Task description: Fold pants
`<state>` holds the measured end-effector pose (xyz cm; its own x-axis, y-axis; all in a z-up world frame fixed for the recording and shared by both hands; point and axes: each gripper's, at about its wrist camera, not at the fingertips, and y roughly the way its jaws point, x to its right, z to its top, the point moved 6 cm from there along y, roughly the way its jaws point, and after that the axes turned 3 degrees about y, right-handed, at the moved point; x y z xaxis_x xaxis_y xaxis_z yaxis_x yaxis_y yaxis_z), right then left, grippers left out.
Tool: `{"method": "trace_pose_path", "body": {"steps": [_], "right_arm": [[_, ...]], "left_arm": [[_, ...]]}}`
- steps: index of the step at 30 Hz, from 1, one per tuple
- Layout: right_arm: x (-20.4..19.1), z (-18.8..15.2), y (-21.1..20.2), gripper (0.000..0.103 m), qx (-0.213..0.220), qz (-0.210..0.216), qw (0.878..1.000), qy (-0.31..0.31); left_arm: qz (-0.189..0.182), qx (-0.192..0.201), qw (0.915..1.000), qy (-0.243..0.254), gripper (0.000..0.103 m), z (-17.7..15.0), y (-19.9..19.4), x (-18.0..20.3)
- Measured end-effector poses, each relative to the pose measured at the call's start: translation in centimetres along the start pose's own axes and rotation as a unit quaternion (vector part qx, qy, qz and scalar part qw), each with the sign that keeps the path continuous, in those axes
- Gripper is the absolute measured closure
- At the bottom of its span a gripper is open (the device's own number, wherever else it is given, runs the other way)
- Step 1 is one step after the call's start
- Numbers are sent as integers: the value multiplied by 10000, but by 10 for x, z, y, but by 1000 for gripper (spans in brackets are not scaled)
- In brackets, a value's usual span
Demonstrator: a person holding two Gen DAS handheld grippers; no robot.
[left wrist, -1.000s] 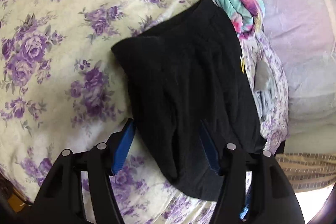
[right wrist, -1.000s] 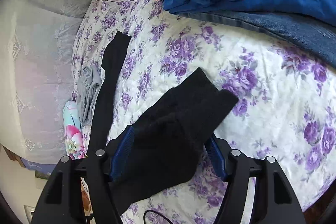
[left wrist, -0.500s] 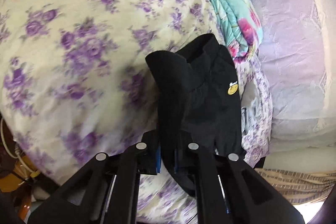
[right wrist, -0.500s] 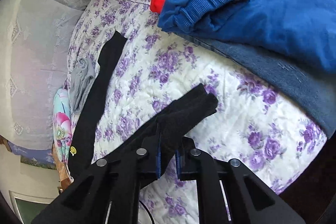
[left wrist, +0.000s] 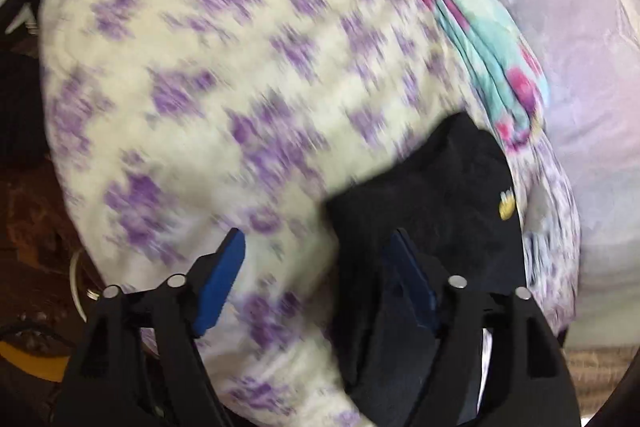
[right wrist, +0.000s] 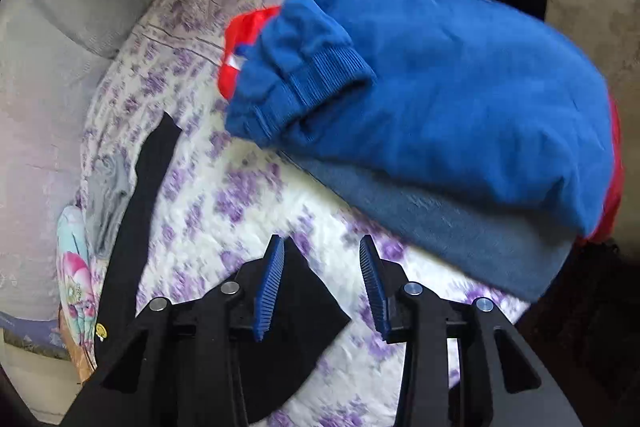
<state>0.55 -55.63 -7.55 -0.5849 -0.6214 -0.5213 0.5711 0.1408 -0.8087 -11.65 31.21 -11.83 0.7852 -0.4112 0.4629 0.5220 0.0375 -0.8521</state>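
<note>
**Black pants on the bed: both tools letting go of a fold**

1. Left tool (left wrist: pixel 316 287). Jaws wide and opening. Between them shows only the floral bedspread (left wrist: pixel 224 75); the black pants (left wrist: pixel 436 199) lie against the right-hand blue pad and pass under that finger, but nothing is pinched. Advice: lift clear straight along the fingers, so that the right pad does not drag the cloth's edge and undo the fold.

2. Black pants, left wrist view. A dark bunched mass at the right of the bed, with a small yellow badge (left wrist: pixel 506 205) toward its right edge, just beside a turquoise flowered cloth (left wrist: pixel 496 55) farther off. The picture is blurred; the layering of the folds cannot be read.

3. Black pants, right wrist view (right wrist: pixel 144 203). A long narrow strip runs from far to near along the left of the bed, beside a small grey garment (right wrist: pixel 108 203); a second black part, pointed, lies near, under the tool.

4. Right tool (right wrist: pixel 322 287). Jaws partly apart and opening. The pointed black part sits under the left pad and reaches into the gap; the pads do not press on it. Judgement: the pants look only part folded, so the next hold should take the free end squarely, both layers together, and lay it edge to edge on the strip.

5. Blue sweatshirt (right wrist: pixel 460 99), on a stack with a slate-blue cloth (right wrist: pixel 460 239) and something red (right wrist: pixel 244 47), far right. Not part of the job; keep the black cloth away from it.
</note>
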Motion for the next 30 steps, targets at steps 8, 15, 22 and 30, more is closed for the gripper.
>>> {"method": "trace_pose_path", "body": {"steps": [8, 15, 22, 30], "right_arm": [[-146, 34, 141, 67, -396, 1602, 9862, -99], [-199, 60, 247, 67, -641, 1445, 9874, 81], [-215, 65, 280, 71, -618, 1679, 9838, 147], [-207, 79, 208, 98, -228, 1781, 9830, -375]], "left_arm": [[-293, -9, 9996, 44, 31, -16, -3, 41], [-281, -12, 9986, 441, 30, -54, -6, 92], [-270, -162, 9967, 751, 27, -77, 3, 122], [-130, -217, 9898, 1399, 26, -54, 33, 163]]}}
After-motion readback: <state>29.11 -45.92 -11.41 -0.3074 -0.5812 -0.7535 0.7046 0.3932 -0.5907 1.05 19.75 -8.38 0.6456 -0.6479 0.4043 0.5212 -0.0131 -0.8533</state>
